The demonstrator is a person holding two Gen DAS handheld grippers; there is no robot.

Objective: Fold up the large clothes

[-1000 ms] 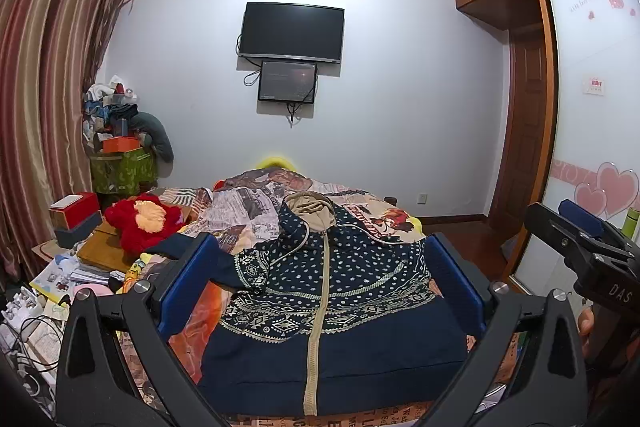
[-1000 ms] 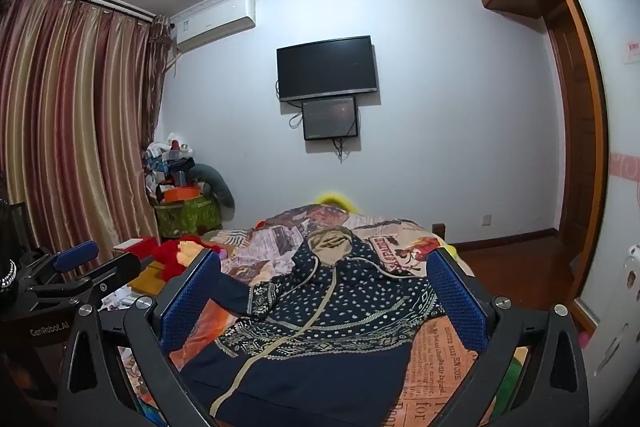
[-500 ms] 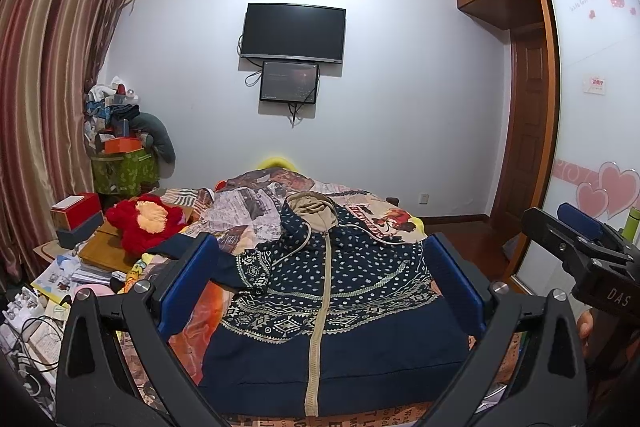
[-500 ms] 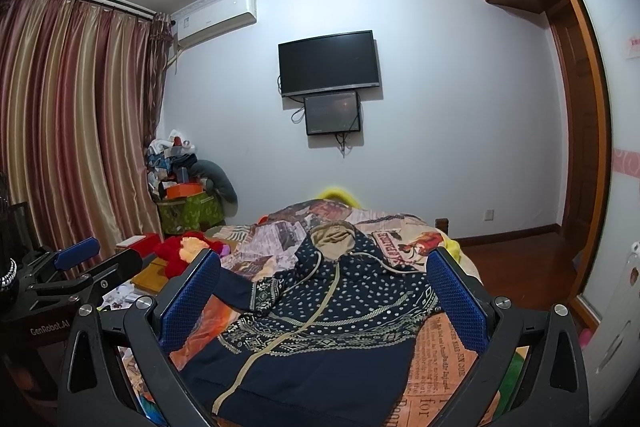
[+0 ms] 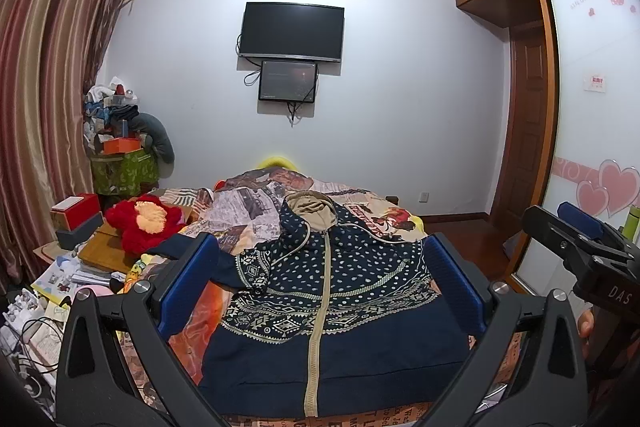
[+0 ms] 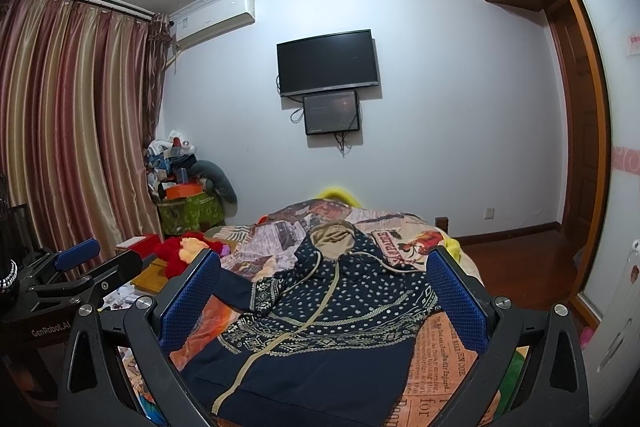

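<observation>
A navy hooded zip jacket [image 5: 328,291] [image 6: 320,311] with white dots, patterned bands and a beige hood lies spread front-up on the bed, hem toward me. Its left sleeve [image 5: 188,251] reaches out to the left. My left gripper [image 5: 320,279] hovers open above the jacket's hem end, blue pads wide apart, holding nothing. My right gripper [image 6: 320,291] is also open and empty, held above the jacket from slightly to the right. In the left wrist view the right gripper's body [image 5: 588,267] shows at the right edge; in the right wrist view the left gripper's body [image 6: 72,279] shows at the left.
The bed [image 5: 256,203] carries a newspaper-print cover. A red plush toy [image 5: 144,223], boxes and books crowd a low table [image 5: 100,255] on the left. Curtains [image 6: 72,131] hang left, a wardrobe door [image 5: 592,131] stands right, and a TV [image 5: 292,31] hangs on the far wall.
Both views have shifted only slightly; the right wrist camera tilted down a little. The jacket lies as before and both grippers stay open.
</observation>
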